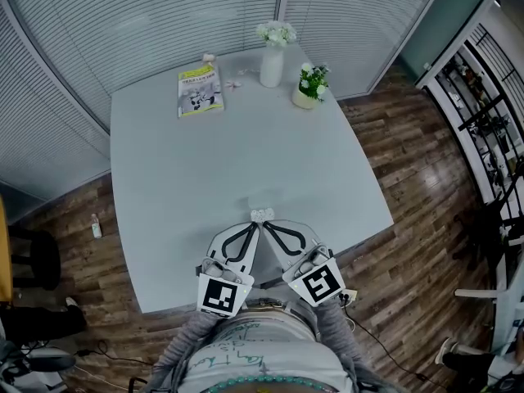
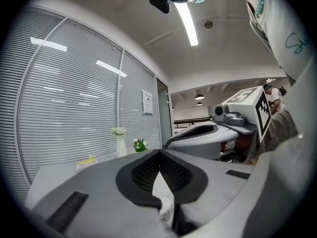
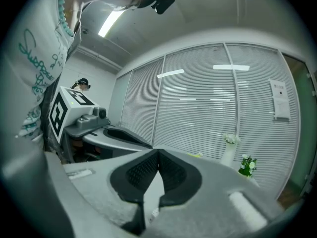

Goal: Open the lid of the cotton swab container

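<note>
Both jaw pairs closed, nothing clamped. Left gripper (image 1: 256, 224) (image 2: 159, 153) and right gripper (image 1: 268, 224) (image 3: 158, 152) sit side by side over the near edge of the table (image 1: 164, 187), tips almost meeting. Cotton swab container (image 1: 262, 214) (image 2: 166, 209) lies on the table right at the tips, low under the closed jaws in the left gripper view. Can't tell if it's touched.

Smooth, matt, pale-grey table (image 1: 246, 154). Dark wood-plank floor (image 1: 409, 162), slight sheen. Glossy white vase (image 1: 271, 68). Paper booklet (image 1: 199, 90), printed cover. Matt grey plastic shells on left gripper (image 2: 159, 155) and right gripper (image 3: 157, 155); black, finely ribbed pads (image 2: 143, 172). Grey knit-cloth sleeve (image 1: 184, 341).
</note>
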`<state>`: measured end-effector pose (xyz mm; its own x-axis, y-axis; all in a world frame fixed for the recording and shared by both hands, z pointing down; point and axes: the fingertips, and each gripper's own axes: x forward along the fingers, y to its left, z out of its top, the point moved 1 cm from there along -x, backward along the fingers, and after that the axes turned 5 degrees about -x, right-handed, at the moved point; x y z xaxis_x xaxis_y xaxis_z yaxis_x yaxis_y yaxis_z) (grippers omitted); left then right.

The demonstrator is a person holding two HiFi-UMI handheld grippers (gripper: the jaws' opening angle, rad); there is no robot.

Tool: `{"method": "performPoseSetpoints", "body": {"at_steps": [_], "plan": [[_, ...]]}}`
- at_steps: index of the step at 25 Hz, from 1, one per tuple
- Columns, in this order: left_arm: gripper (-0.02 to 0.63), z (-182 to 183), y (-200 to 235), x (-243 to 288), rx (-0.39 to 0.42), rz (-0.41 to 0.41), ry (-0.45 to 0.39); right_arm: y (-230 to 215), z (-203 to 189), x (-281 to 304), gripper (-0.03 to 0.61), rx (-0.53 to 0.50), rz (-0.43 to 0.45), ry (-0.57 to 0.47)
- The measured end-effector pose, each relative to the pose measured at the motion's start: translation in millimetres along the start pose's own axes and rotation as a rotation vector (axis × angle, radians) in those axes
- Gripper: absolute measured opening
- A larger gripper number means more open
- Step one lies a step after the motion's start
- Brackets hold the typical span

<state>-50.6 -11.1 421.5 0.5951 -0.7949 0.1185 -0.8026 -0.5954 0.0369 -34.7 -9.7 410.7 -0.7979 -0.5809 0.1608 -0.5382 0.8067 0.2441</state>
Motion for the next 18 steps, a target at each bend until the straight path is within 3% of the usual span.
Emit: {"method": "performPoseSetpoints", "body": {"at_steps": [18], "plan": [[-0.002, -10, 2, 1, 0.011, 0.006, 0.018, 2, -2, 1, 0.002, -0.004, 0.028, 0.007]]}}
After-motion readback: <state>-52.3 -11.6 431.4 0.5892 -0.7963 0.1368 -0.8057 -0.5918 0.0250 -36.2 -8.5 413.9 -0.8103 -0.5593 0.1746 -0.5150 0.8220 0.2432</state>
